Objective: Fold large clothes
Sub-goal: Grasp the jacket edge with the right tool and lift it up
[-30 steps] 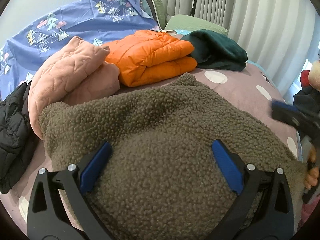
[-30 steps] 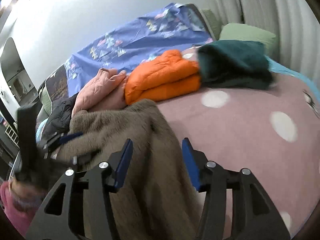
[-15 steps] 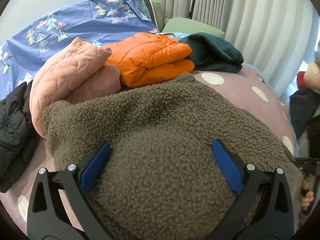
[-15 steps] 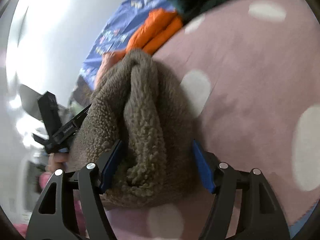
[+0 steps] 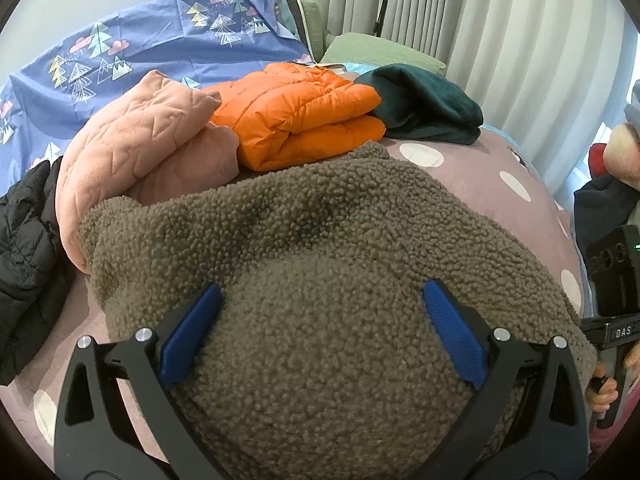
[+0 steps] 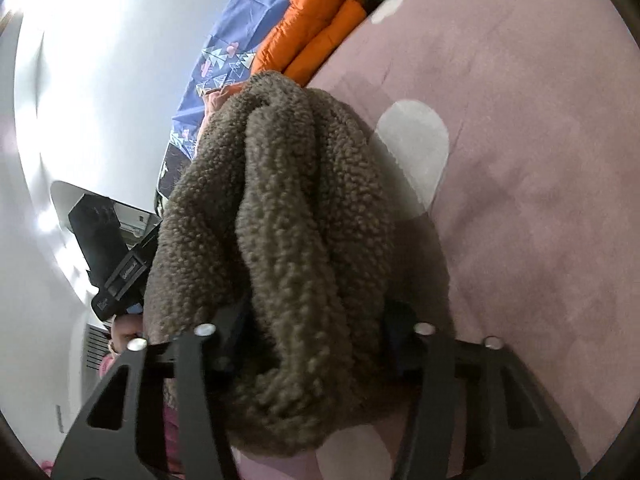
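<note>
A brown fleece jacket [image 5: 320, 240] lies folded on the pink dotted bedspread [image 5: 480, 172]. My left gripper [image 5: 320, 332] is open, its blue pads wide apart over the near part of the fleece. In the right wrist view the jacket's thick folded edge [image 6: 288, 220] bulges between the fingers of my right gripper [image 6: 316, 332]. Its jaws stand apart around the fold and the pads are mostly hidden by the fleece. The right gripper's body shows at the right edge of the left wrist view [image 5: 612, 280].
A folded pink quilted jacket [image 5: 140, 152], a folded orange puffer jacket [image 5: 304, 116] and a dark green garment [image 5: 424, 104] lie behind the fleece. A black jacket [image 5: 24, 240] lies at the left. A blue patterned sheet [image 5: 160, 44] and curtains [image 5: 500, 20] stand behind.
My right gripper has swung down and pushed onto the fleece's right folded edge, which now fills the gap between its fingers. The left gripper has stayed almost still.
</note>
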Demonstrator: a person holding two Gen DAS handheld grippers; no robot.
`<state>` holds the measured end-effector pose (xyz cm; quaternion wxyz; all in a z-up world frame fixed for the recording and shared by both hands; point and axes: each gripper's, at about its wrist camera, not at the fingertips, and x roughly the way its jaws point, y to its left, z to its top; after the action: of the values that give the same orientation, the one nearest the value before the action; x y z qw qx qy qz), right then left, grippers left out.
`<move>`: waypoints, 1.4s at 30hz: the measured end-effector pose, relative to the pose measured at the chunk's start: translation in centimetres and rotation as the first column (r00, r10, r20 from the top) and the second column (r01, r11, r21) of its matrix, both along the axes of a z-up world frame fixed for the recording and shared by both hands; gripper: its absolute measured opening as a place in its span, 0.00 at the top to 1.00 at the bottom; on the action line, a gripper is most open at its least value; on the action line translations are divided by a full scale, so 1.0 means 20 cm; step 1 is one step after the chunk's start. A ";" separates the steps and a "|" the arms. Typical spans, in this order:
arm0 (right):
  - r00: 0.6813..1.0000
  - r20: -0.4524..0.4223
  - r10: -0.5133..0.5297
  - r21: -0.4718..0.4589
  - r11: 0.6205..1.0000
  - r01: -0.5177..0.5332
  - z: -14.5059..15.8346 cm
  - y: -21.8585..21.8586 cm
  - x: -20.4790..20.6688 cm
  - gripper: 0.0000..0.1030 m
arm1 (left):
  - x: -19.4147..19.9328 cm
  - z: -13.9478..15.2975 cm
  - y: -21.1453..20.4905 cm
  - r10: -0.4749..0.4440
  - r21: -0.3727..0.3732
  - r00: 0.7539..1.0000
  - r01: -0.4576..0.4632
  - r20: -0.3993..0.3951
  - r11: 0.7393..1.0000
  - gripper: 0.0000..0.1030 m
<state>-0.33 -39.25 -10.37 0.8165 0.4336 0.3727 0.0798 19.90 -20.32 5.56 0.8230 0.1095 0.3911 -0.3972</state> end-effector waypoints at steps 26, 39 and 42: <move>1.000 0.009 -0.017 -0.007 1.000 0.017 -0.05 0.01 0.00 0.60 | 0.08 0.09 0.33 0.147 -0.236 0.988 -0.152 -0.042 0.960 0.02; 1.000 0.005 -0.030 0.003 1.000 0.030 -0.06 0.01 -0.01 0.56 | 0.32 -0.27 0.48 0.173 -0.322 0.906 -0.308 -0.386 0.895 0.02; 1.000 0.004 -0.031 0.003 1.000 0.031 -0.07 0.01 0.00 0.55 | 0.38 -0.32 0.41 0.151 -0.313 0.902 -0.292 -0.405 0.904 0.02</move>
<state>-0.27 -39.06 -11.67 0.8178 0.4403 0.3642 0.0686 27.60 -12.22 -0.75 0.7801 -0.1689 0.4687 -0.3785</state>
